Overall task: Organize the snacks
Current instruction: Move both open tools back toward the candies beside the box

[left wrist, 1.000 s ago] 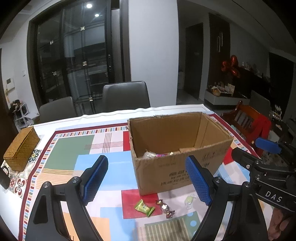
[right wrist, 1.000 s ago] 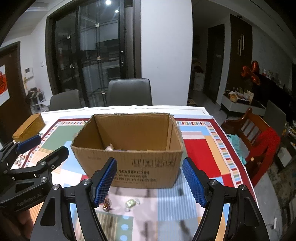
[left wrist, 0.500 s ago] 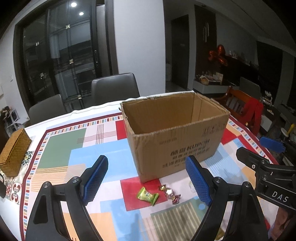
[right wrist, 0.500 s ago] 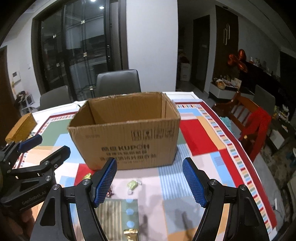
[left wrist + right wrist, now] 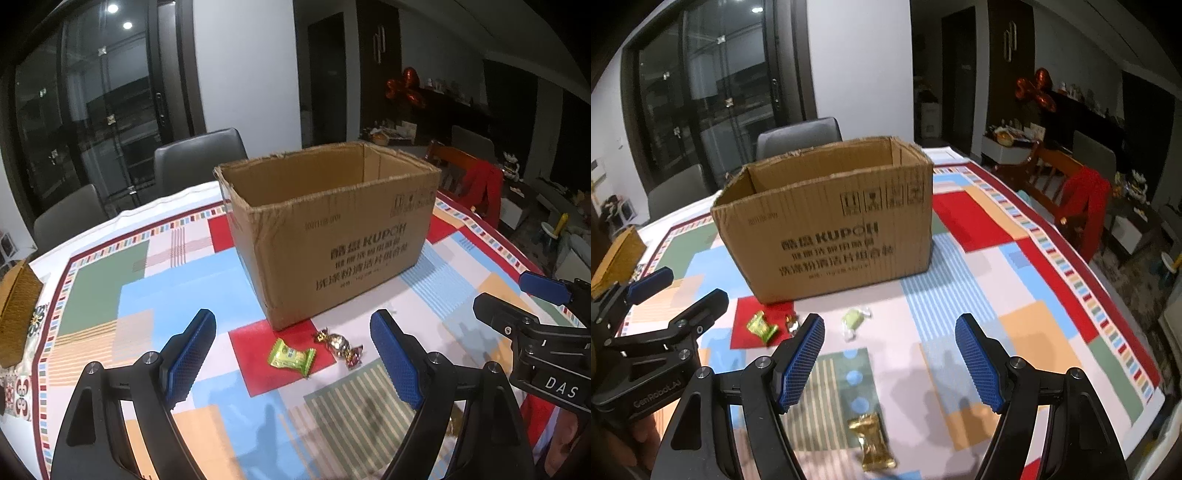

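Note:
An open cardboard box [image 5: 332,236] [image 5: 827,229] stands on the patterned tablecloth. In front of it lie wrapped snacks: a green packet [image 5: 291,357] [image 5: 761,326], a foil-wrapped candy [image 5: 338,343] [image 5: 792,322] and a pale green candy [image 5: 855,320]. A gold-wrapped snack [image 5: 873,441] lies nearest me. My left gripper [image 5: 293,363] hangs open above the green packet and foil candy, holding nothing. My right gripper [image 5: 890,363] is open too, empty, between the pale green candy and the gold snack. Each gripper shows at the edge of the other's view.
A woven basket [image 5: 14,314] [image 5: 617,254] sits at the table's left edge. Grey chairs [image 5: 199,162] stand behind the table, and a wooden chair with a red cloth [image 5: 1082,203] is at the right. The tablecloth [image 5: 1015,280] runs to the right edge.
Both grippers have sunk toward the table and come closer to the snacks; the box's inside is no longer visible. Jaw openings look the same.

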`<state>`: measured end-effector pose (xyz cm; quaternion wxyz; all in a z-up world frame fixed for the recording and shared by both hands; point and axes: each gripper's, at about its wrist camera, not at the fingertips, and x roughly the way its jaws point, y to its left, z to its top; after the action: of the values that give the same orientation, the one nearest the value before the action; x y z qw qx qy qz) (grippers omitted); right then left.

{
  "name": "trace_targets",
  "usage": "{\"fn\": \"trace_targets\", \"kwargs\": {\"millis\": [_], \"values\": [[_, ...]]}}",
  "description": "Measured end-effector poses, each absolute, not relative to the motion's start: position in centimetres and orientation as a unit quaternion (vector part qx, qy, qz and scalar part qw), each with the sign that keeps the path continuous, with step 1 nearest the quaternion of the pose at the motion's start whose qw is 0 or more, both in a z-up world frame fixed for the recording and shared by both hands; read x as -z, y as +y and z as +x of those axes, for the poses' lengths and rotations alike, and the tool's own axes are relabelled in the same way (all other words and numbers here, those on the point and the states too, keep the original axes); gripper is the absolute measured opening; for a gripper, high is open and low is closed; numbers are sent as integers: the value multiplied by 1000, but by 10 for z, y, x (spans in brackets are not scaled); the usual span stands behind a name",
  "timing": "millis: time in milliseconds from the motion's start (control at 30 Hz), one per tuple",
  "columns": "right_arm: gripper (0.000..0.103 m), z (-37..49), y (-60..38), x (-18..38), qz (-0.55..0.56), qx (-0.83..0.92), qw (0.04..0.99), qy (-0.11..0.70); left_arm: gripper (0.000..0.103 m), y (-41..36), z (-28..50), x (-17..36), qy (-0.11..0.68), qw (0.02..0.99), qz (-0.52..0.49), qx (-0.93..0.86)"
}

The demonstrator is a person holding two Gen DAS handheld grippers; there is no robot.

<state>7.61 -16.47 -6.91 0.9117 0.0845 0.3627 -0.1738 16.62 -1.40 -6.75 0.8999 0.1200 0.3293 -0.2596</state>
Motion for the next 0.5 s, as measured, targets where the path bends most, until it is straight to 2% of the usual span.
{"fn": "trace_targets", "kwargs": {"millis": [500], "values": [[74, 54, -147, 110, 133, 234, 878, 395, 86, -10, 175, 112, 358, 867, 157, 308]]}}
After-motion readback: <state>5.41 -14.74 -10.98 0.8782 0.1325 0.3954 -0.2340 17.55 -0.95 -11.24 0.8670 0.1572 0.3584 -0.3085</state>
